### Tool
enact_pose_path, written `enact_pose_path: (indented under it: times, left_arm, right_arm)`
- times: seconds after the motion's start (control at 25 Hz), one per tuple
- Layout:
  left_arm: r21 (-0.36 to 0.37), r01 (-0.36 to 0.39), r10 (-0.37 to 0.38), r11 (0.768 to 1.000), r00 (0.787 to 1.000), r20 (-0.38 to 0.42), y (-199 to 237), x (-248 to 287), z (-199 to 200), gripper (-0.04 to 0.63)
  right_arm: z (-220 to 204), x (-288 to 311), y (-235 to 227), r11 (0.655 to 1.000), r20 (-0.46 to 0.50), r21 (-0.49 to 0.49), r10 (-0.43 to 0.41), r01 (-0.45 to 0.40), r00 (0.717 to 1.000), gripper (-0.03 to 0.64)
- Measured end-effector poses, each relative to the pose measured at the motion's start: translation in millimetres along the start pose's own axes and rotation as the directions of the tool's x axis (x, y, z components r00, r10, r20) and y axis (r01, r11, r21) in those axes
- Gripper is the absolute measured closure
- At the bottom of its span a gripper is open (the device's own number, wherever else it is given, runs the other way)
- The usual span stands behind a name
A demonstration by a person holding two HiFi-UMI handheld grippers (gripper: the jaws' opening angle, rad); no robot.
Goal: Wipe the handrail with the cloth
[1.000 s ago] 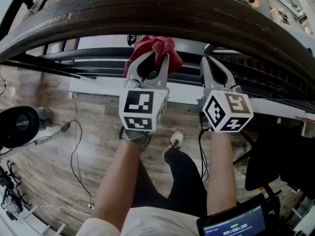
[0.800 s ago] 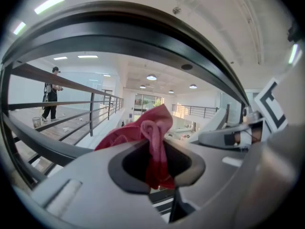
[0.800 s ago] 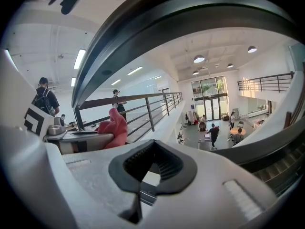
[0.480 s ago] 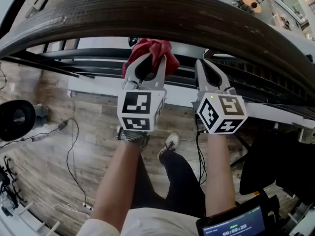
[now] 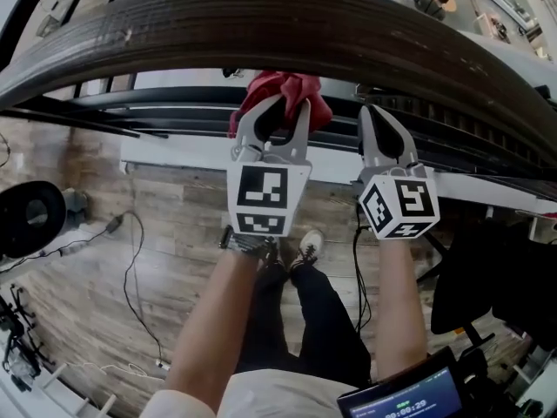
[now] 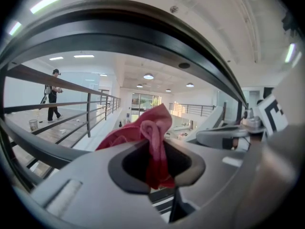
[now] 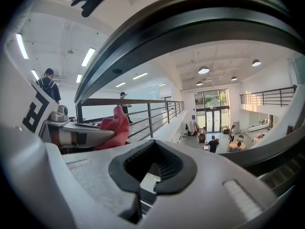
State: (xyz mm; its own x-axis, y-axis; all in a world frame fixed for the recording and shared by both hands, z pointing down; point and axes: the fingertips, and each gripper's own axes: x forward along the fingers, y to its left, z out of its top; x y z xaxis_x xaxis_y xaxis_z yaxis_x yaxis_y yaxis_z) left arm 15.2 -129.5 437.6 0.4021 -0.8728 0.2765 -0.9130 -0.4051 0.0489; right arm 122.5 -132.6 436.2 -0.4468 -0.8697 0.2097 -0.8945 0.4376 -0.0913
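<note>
Mid-frame, my left gripper (image 5: pixel 277 104) is clamped on the red cloth (image 5: pixel 285 85), which bunches up above its tips. Just to its right, my right gripper (image 5: pixel 376 116) is closed on nothing. Beyond, the dark handrail (image 5: pixel 348 33) arcs across the top, with the cloth close beneath it.

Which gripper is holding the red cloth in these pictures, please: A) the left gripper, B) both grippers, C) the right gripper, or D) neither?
A: the left gripper has the red cloth pinched between its jaws in its own view, while the right gripper is shut on nothing.
</note>
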Motion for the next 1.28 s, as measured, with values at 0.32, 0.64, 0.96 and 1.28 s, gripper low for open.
enact_pose_path:
  times: [0.32, 0.64, 0.96, 1.28]
  left_arm:
    - [0.015, 0.026, -0.026, 1.0, 1.0, 0.006, 6, -1, -3, 0.509]
    - [0.022, -0.005, 0.006, 1.0, 1.0, -0.009, 7, 0, -2, 0.509]
    - [0.008, -0.002, 0.002, 1.0, 1.0, -0.004, 4, 1, 1, 0.509]
    - [-0.018, -0.004, 0.003, 1.0, 1.0, -0.019, 6, 2, -2, 0.509]
  right_arm:
    - [-2, 5, 4, 1.0, 0.003, 0.0, -0.019, 0.019, 1.0, 0.614]
    - [-1, 8, 7, 1.0, -0.016, -0.008, -0.009, 0.009, 1.0, 0.614]
    - [2, 10, 12, 1.0, -0.044, 0.007, 0.016, -0.016, 0.999, 0.614]
    - [2, 7, 14, 0.998, -0.048, 0.05, 0.035, -0.033, 0.998, 0.614]
